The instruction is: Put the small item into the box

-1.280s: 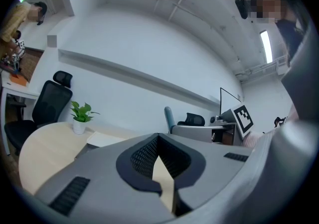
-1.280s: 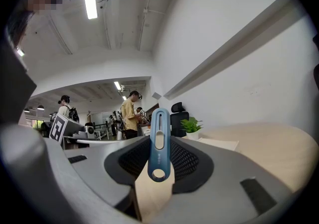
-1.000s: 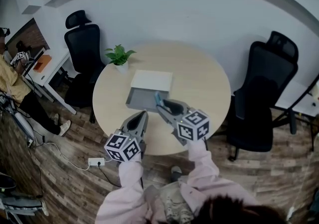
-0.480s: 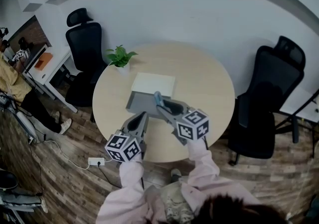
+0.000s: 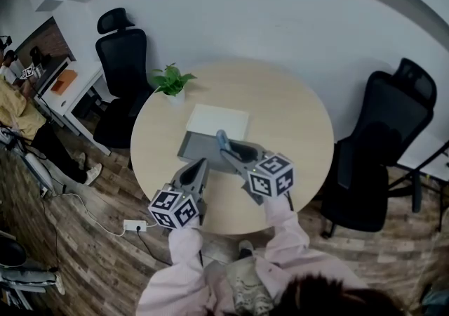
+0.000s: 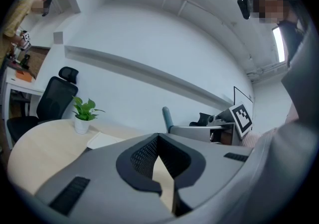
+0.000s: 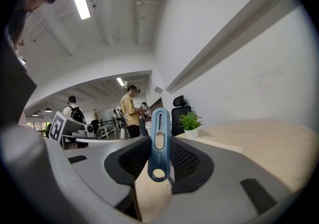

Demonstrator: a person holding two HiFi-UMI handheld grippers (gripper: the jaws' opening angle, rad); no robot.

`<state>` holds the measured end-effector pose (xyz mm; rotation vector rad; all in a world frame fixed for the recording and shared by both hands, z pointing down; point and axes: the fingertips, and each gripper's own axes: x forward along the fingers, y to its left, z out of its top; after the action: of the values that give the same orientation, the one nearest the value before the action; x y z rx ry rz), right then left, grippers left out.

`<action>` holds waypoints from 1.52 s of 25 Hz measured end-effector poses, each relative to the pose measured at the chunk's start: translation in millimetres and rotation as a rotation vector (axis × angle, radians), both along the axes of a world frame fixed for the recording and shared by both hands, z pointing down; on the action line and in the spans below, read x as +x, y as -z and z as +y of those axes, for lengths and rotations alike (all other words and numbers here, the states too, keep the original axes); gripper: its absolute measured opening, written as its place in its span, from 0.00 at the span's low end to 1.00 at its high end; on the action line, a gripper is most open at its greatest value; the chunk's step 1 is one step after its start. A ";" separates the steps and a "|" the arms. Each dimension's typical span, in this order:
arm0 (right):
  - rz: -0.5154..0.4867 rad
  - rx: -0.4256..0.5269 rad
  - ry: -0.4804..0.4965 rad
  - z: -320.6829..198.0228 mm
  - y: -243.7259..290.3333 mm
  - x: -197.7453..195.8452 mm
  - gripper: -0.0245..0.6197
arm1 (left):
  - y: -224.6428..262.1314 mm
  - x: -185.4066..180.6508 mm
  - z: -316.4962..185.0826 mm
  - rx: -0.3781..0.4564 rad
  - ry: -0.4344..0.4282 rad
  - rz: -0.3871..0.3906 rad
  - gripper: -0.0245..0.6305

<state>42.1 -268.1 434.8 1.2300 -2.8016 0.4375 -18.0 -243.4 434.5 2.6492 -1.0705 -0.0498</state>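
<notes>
Blue item (image 7: 160, 144): a slim bar with a slot and a hole, clamped upright in the right gripper (image 7: 160, 137) and sticking out past the tips. Gripped by its lower half, probably so that the free end leads into the box (image 5: 200, 146) and drops clear on release. Seen from the head view, hangs over the box's near right edge, not yet inside.

Box: open, grey tray towards the person, white lid (image 5: 218, 119) laid back behind it, likely to leave the way in clear. Set mid-table (image 5: 295, 118), with a plant (image 5: 172, 83) near the far left rim.

Pinched on its two flat sides by the right pads (image 7: 184, 161), spread only by the item's thickness and touching nothing else.

Left gripper (image 6: 158, 139): held level just beside the right one, short of the box's near left corner, seemingly kept back as a spare. Closed to a point at the tips, empty, touching nothing.

Next, by the look of it: carry the item a little further over the tray, lower, then part the pads.
</notes>
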 end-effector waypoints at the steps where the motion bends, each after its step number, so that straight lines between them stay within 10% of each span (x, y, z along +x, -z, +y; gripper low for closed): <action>1: 0.004 -0.003 0.003 -0.5 -0.8 0.3 0.23 | -0.4 0.5 -1.0 -0.003 0.004 0.002 0.05; 38: 0.138 -0.119 0.085 -83.5 -42.4 -46.5 0.23 | -42.4 -49.6 -67.9 -0.117 0.053 0.009 0.05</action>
<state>-4.4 -351.7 477.2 1.0703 -2.6582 0.4870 -67.6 -311.3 476.9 2.5147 -1.1052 -0.0098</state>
